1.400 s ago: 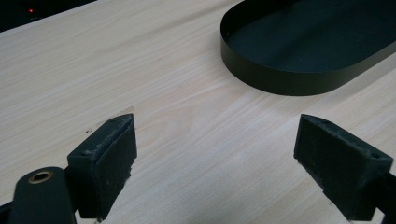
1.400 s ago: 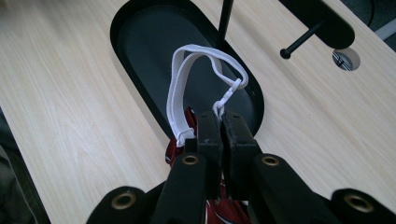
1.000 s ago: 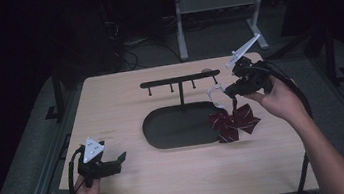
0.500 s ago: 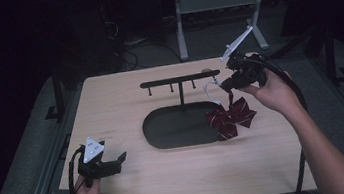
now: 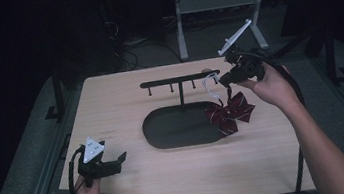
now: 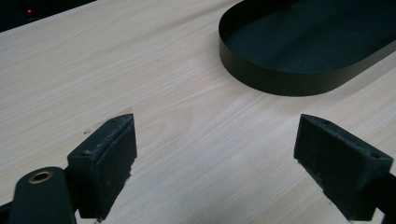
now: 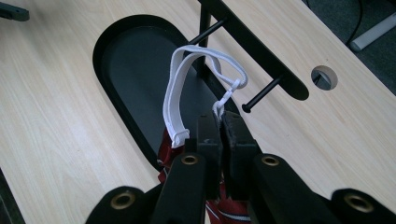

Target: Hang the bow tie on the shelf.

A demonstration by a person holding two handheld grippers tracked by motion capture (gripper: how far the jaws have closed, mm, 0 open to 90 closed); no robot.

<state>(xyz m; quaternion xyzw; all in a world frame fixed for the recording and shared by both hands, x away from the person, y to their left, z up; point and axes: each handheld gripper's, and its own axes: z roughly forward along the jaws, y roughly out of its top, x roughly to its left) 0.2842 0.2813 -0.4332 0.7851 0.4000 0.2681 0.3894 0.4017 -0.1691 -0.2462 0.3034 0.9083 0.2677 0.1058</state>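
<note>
Right hand-held gripper (image 7: 220,128) clamps bow tie's white strap (image 7: 189,79) above empty black tray (image 5: 174,127); left hand-held gripper (image 6: 215,158) gapes.

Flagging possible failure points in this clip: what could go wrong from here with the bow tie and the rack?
1. The right gripper pinches the white strap by a small bit near its clasp; it may slip out.
2. The strap's loop sits beside the rack's end peg, not over it, so it could miss.
3. The dangling bow tie may snag the tray rim.

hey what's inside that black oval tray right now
The black oval tray looks bare inside apart from the rack's post rising from it. The red striped bow, hanging from the right gripper, overlaps its right rim and hides that part.
</note>
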